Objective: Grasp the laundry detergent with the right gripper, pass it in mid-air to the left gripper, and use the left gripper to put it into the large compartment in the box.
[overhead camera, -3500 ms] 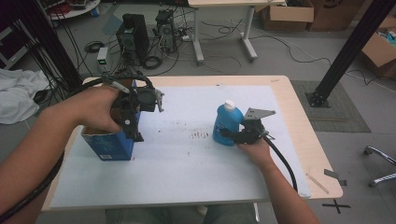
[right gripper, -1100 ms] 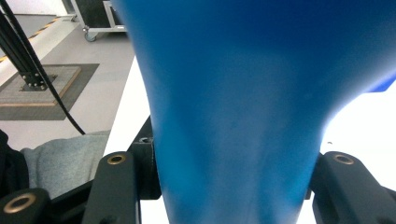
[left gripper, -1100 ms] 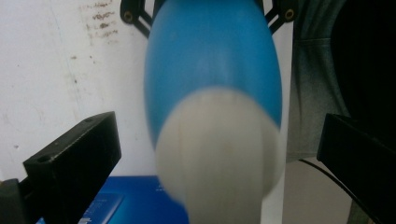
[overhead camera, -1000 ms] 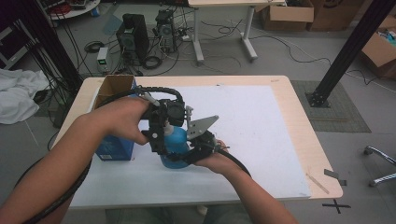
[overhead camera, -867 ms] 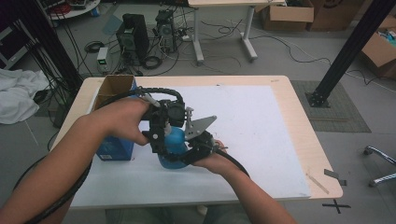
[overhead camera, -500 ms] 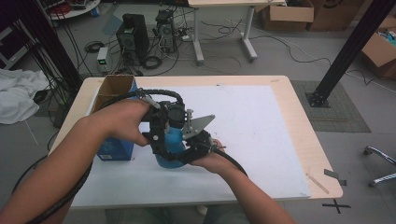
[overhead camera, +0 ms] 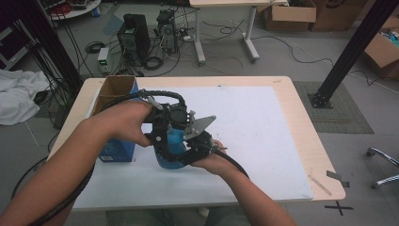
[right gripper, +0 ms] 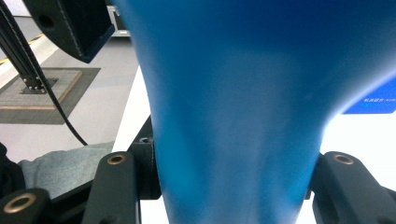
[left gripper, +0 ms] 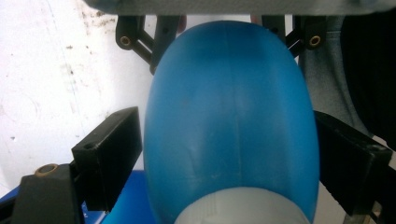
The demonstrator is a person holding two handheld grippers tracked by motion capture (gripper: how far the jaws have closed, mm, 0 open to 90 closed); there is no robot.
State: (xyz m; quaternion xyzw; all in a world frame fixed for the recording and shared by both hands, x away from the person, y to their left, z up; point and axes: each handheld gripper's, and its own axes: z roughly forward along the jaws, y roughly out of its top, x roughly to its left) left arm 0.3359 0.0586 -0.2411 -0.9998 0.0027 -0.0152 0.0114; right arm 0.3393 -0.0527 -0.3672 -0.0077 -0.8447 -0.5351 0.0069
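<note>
A blue bottle point(overhead camera: 170, 147) with a white cap stands tilted near the middle left of the white mat point(overhead camera: 263, 132). My right gripper point(overhead camera: 182, 157) is shut on its lower body from the near right; in the right gripper view my right gripper point(right gripper: 233, 191) clamps the bottle point(right gripper: 233, 93) on both sides. My left gripper point(overhead camera: 165, 139) comes down over the bottle's top. In the left gripper view my left gripper point(left gripper: 229, 144) has just been closing, and its pads point(left gripper: 109, 149) now touch both sides of the bottle point(left gripper: 229, 84) just past the cap.
A blue carton point(overhead camera: 115, 148) with an open cardboard top stands just left of the bottle, under my left forearm. The wooden table point(overhead camera: 306, 122) shows bare along its right and far edges. Cables trail from both grippers toward the near edge.
The bottle and my right gripper came from the right side of the mat to the left gripper beside the carton. In the last second the left jaws drew in against the bottle.
</note>
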